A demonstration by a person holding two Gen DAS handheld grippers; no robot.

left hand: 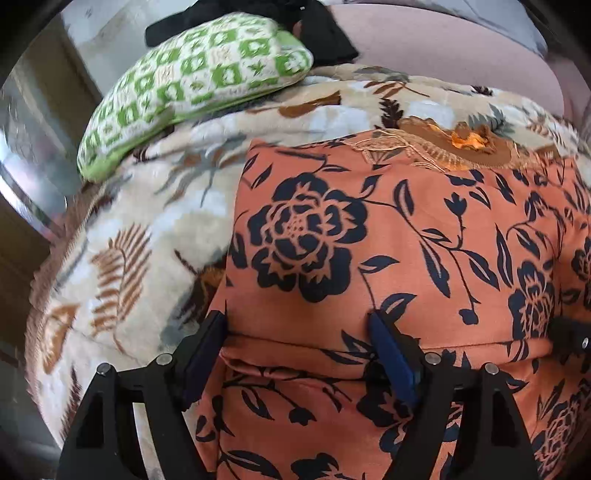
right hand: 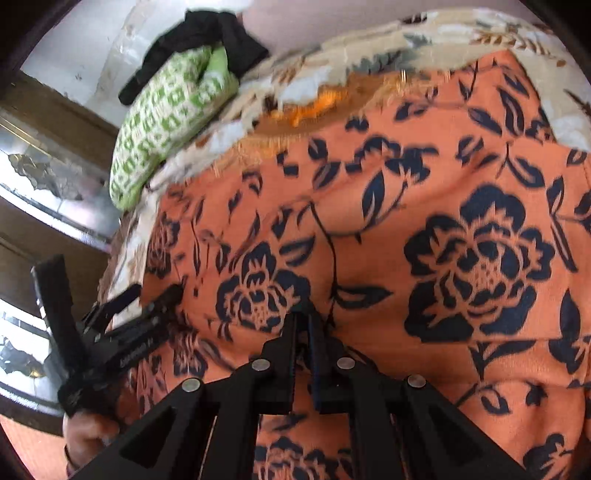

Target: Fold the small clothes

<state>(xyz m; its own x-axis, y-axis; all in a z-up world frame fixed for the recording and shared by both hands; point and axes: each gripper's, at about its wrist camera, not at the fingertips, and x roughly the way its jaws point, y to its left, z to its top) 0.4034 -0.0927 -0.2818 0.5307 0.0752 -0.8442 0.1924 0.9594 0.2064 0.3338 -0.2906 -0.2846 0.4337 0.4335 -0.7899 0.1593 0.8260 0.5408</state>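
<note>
An orange garment (left hand: 388, 236) with a dark blue flower print lies on a beige floral blanket (left hand: 147, 229); its embroidered neckline (left hand: 458, 147) is at the far end. My left gripper (left hand: 299, 332) is open, its fingers spread over a folded near edge of the garment. My right gripper (right hand: 303, 325) is shut on the orange garment (right hand: 424, 221), pinching a fold of it. The left gripper also shows in the right wrist view (right hand: 147, 295) at the garment's left edge. The tip of the right gripper shows at the right edge of the left wrist view (left hand: 569, 332).
A green and white checked pillow (left hand: 192, 81) lies at the far left of the blanket, with a black cloth (left hand: 317, 33) behind it. The pillow (right hand: 166, 122) and black cloth (right hand: 207, 40) also show in the right wrist view. A pink surface (left hand: 443, 44) lies beyond.
</note>
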